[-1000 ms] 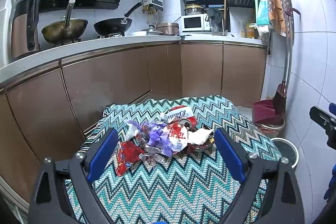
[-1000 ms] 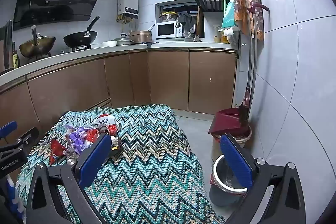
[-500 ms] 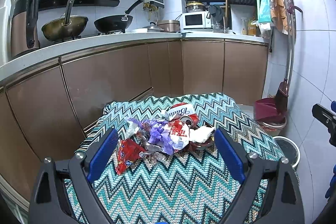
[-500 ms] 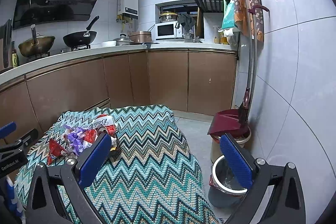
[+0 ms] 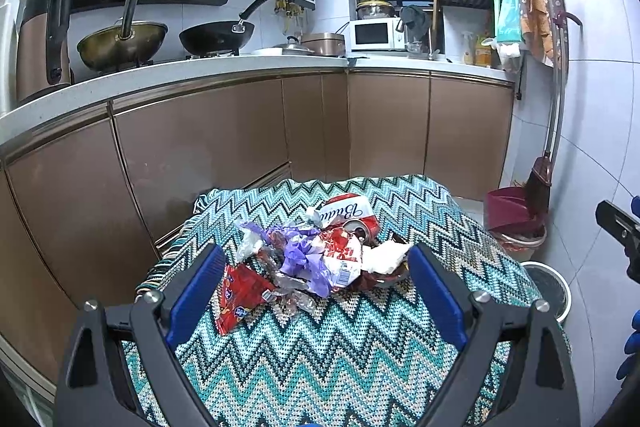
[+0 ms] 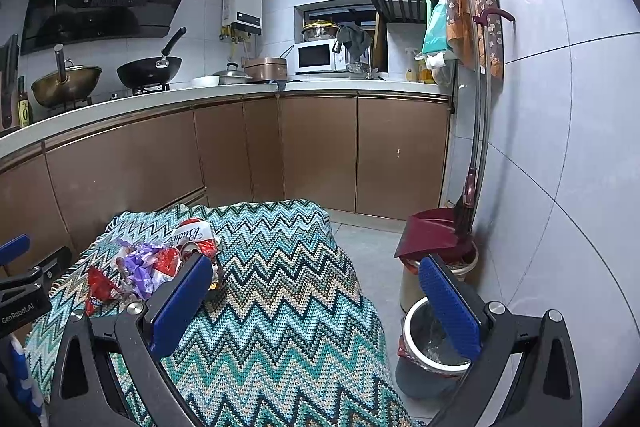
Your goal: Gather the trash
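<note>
Your left gripper (image 5: 314, 287), jaws apart, has the wrapper pile (image 5: 316, 259) straight ahead between them; right gripper (image 6: 316, 303), also apart, sits farther off.

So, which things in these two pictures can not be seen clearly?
- Dark dish, left wrist view: mostly under the white paper.
- Can label: cut off by wrappers.
- Small bin, right wrist view: inside partly behind the right hand-held gripper.
- Right hand-held gripper, left wrist view: cut by the frame edge.
</note>
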Action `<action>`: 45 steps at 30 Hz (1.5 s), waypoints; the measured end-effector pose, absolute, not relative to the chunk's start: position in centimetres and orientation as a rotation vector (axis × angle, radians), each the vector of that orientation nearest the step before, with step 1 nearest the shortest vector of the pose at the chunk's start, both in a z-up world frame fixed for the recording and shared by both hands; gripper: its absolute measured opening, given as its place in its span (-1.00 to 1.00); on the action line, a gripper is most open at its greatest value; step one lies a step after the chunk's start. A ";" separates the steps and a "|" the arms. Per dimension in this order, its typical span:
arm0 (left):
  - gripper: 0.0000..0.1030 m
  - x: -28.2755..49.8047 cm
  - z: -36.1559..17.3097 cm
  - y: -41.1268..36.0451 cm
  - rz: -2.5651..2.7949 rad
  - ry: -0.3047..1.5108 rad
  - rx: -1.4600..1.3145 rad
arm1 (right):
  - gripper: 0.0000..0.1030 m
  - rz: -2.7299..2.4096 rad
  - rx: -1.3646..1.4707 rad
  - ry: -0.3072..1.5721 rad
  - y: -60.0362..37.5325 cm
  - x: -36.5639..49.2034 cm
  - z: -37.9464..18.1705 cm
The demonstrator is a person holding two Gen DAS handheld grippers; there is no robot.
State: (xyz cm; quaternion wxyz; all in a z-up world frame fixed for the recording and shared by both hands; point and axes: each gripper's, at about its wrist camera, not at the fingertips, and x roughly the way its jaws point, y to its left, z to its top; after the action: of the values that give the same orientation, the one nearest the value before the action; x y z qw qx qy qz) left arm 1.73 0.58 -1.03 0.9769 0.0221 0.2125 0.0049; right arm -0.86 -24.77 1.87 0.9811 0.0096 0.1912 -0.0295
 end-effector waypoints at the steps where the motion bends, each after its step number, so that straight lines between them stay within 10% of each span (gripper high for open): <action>1: 0.80 1.8 -1.0 0.6 0.010 0.427 0.045 | 1.00 -0.058 0.017 0.385 -24.7 -0.8 1.9; 45: 0.80 4.5 -1.1 -1.5 -0.103 0.505 0.054 | 1.00 -0.067 0.009 0.439 -25.0 1.2 1.2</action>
State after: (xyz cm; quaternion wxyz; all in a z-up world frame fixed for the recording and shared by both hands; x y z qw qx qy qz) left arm 4.49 -1.54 -1.14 0.9666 0.0266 0.2498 -0.0508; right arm 1.18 -24.96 1.16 0.9755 0.0044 0.2175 -0.0331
